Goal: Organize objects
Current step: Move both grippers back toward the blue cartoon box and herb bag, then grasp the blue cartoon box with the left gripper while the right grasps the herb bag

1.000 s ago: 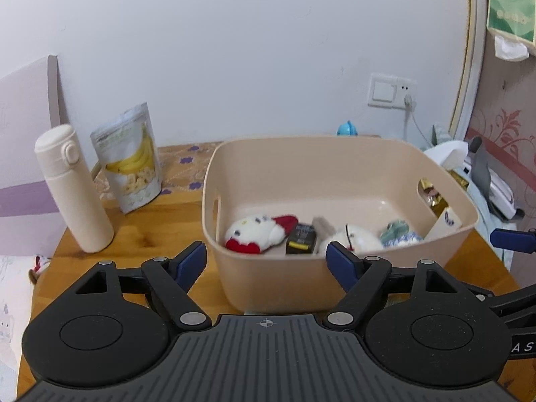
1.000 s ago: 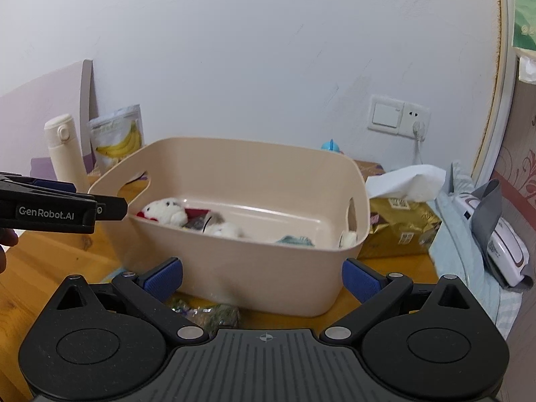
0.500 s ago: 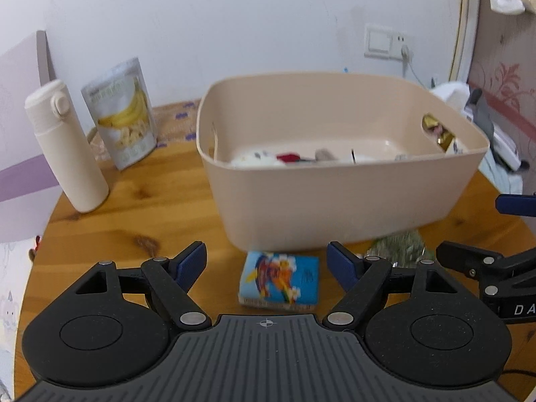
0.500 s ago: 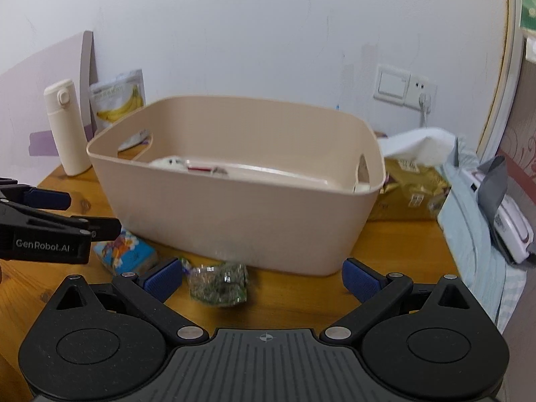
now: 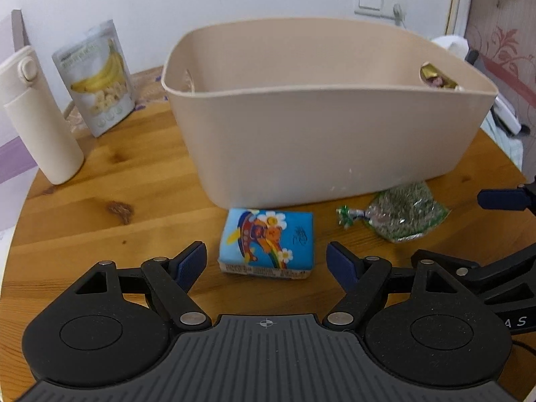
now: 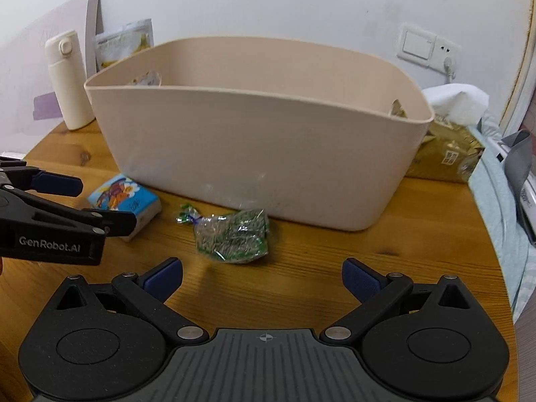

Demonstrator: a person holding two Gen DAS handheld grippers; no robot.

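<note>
While both pairs of tongs hang released and empty over the near edge of the table (image 5: 100, 174), best taken from nine o'clock across to three. At about ten o'clock in the left wrist view: a white flask (image 5: 37, 117) standing upright, with a banana snack pouch (image 5: 97, 77) just beside it, both well apart from the work and neither reached for.

Next, the left tongs (image 5: 266, 258), spread wide, straddling the near end of a small blue tissue pack (image 5: 268, 241) lying flat at twelve o'clock from them, just beside the front wall of the beige bin (image 5: 321, 140) but seemingly not touching it. Probably light and soft, a printed film wrap over squashy paper: likely to dent under a hard pinch and perhaps a little slick. Best gripped across the short sides near the middle, closed gently until the wrap stops giving.

Further right, at about one o'clock from the left tongs and eleven to twelve o'clock from the right tongs (image 6: 263, 274), a clear bag of green bits (image 6: 234, 234), tied off with a green twist at its nine o'clock end. Likely light, floppy and crinkly, loose contents shifting under pressure; no stiff edge to trust. Safest hold judged to be the bulging middle, squeezed enough to bunch the film, or the knotted neck if a firmer anchor is wanted. Right tongs also spread wide, holding nothing, short of the bag.

At three o'clock in the right wrist view, a gold packet (image 6: 442, 157) behind the bin's corner, with cloth beyond the table's rim.
</note>
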